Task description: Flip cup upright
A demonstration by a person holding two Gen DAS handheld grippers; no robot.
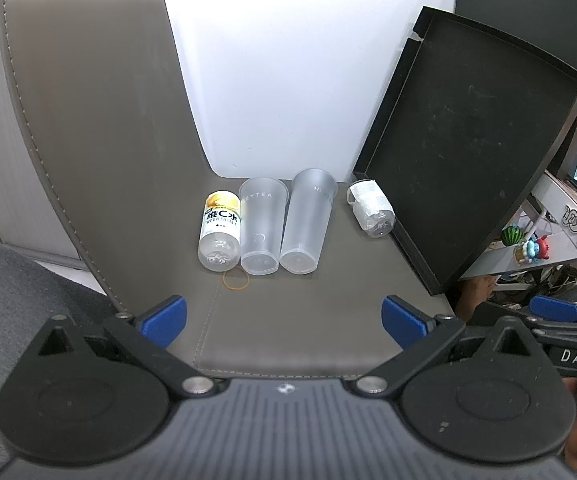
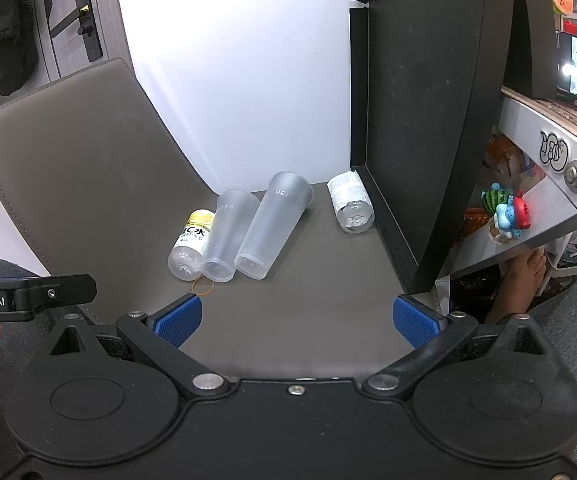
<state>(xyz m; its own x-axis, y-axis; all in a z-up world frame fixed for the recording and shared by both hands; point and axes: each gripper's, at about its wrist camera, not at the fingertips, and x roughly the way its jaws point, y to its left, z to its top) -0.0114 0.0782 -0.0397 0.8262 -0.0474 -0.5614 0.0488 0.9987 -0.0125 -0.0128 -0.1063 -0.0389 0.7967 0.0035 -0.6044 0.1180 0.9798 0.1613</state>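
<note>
Two frosted clear plastic cups lie on their sides on the grey leather mat [image 1: 288,320], bases toward me. The shorter cup [image 1: 261,227] [image 2: 228,238] lies left of the taller cup [image 1: 308,222] [image 2: 273,226], and they touch. My left gripper [image 1: 284,318] is open and empty, held back from the cups near the mat's front edge. My right gripper [image 2: 296,322] is open and empty, also short of the cups.
A vitamin water bottle [image 1: 220,232] [image 2: 190,246] lies against the shorter cup's left side. A rubber band [image 1: 235,278] lies in front of it. A taped bottle [image 1: 370,208] [image 2: 350,202] lies by the black tray [image 1: 468,140] standing on the right. A white wall is behind.
</note>
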